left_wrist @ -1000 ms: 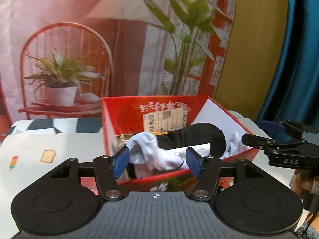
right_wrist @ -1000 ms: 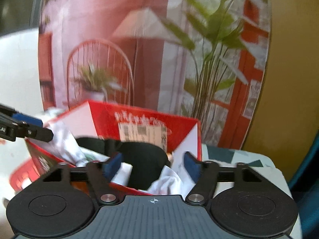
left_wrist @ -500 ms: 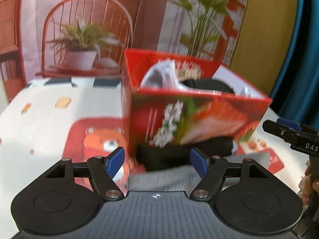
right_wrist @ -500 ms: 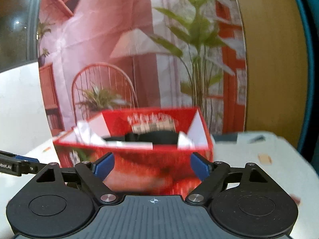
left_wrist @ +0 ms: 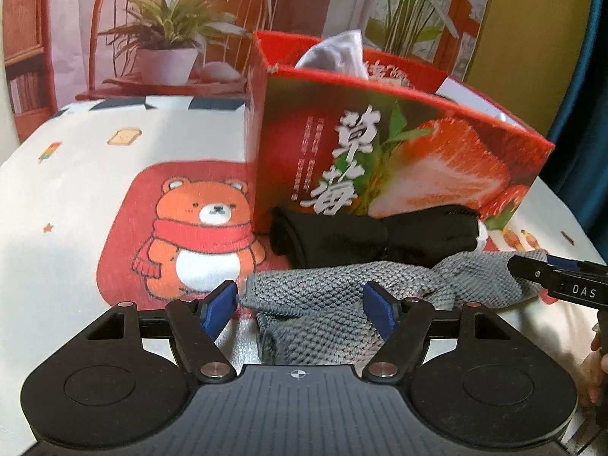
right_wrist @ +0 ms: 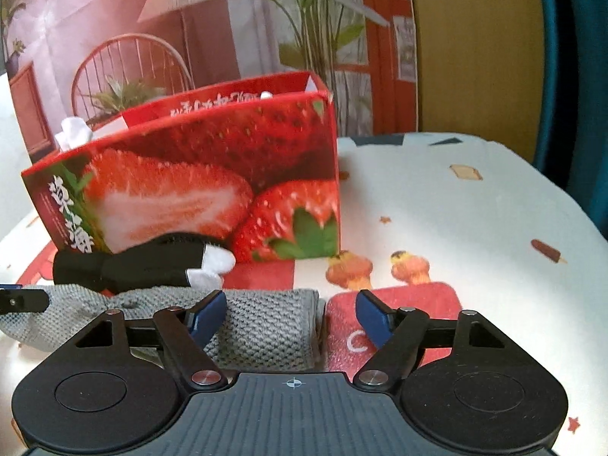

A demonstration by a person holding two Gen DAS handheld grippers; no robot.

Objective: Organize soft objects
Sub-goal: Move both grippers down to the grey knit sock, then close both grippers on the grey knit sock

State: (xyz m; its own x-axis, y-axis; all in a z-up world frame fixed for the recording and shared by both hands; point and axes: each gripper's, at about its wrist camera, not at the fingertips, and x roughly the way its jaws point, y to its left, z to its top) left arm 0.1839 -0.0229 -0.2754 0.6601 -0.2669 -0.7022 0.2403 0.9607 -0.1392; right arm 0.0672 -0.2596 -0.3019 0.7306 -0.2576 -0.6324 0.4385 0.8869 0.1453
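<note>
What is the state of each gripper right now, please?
Left gripper: open, holding nothing; the grey knitted cloth lies between its fingers.
Right gripper: jaws closing, not yet gripping that cloth's other end.

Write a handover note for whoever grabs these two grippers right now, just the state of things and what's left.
Left gripper: open, straddling one end of the grey knitted cloth, not gripping.
Right gripper: closing, the cloth's other end between its pads, not yet pinched.
Black sock with white toe lies on the table against the red strawberry-printed box.
Done: white fabric already sits in the box.
Left: box the grey cloth and the black sock.
</note>
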